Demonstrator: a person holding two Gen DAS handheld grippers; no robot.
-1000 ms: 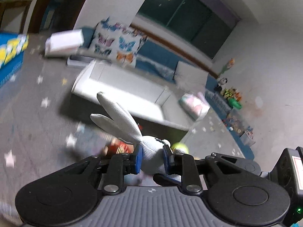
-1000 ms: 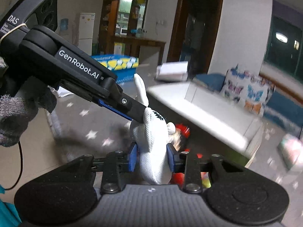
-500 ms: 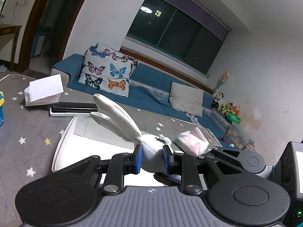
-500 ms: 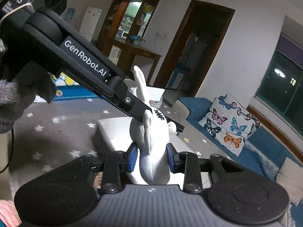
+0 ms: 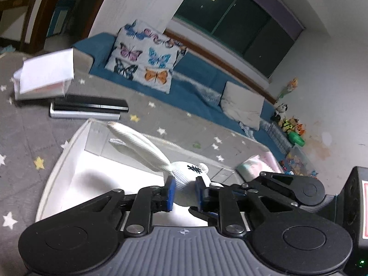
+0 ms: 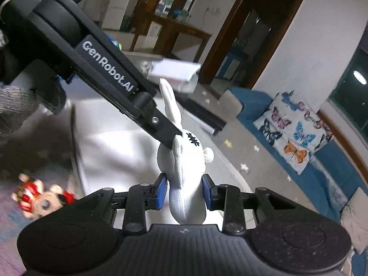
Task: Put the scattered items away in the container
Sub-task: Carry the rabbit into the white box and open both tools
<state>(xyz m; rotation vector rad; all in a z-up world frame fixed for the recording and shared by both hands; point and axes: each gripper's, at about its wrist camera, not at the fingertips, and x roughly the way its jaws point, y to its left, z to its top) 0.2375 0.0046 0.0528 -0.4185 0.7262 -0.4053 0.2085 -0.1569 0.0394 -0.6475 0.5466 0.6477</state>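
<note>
Right up close, two black grippers hold one white toy bunny (image 6: 186,179) between them. The right gripper (image 6: 184,192) has its blue pads pinching the bunny's soft body from both sides. The left gripper (image 5: 185,193) has just squeezed its jaws tighter, and now they pinch the bunny's head. From the right side you can see that gripper reach in from the upper left, with white letters on its long black arm, and its tip touches the head by the black stitched mark. A hand in a gray glove (image 6: 16,105) holds it.

The bunny's long ears (image 5: 138,143) stick out away from the head. The bunny hangs over a white box (image 5: 66,158) that sits open on the floor, and it does not seem to touch the bottom. You can see bright white inside the box under the toy.

On the floor is a gray rug with little stars (image 5: 23,126). A small red toy (image 6: 30,195) lies on the rug just beside the box, but it looks blurry. Past the box are a flat black and silver thing (image 5: 89,108) and a white folded box (image 5: 46,76). Farther back is a blue couch (image 5: 195,87) with a butterfly pillow (image 5: 145,62) and a plain white pillow (image 5: 241,103). Small toys (image 5: 289,124) sit far off by the wall.
</note>
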